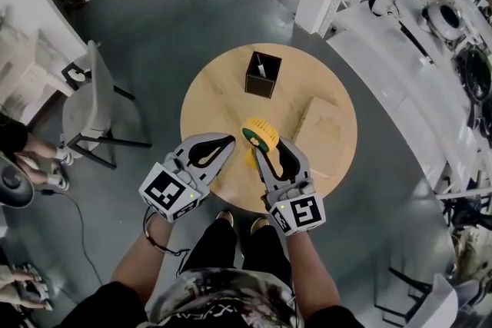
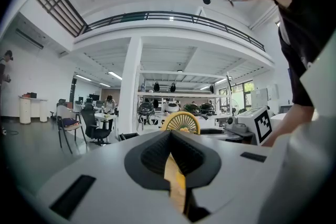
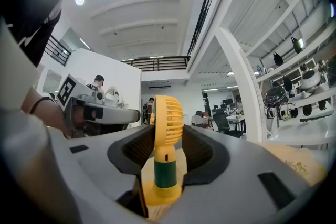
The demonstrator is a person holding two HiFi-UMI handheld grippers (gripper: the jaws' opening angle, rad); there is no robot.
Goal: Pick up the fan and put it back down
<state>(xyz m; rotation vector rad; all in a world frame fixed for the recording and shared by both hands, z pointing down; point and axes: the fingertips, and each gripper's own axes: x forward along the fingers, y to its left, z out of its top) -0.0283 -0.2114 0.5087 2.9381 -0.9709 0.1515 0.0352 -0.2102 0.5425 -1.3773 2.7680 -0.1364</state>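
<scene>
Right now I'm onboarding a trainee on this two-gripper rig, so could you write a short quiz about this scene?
1. True or false: the right gripper is shut on the fan.
2. The band on the fan's handle is: A red, B green, C blue?
3. Fill in: the black box stands on a round ___ table.
Key: 1 true; 2 B; 3 wooden.
</scene>
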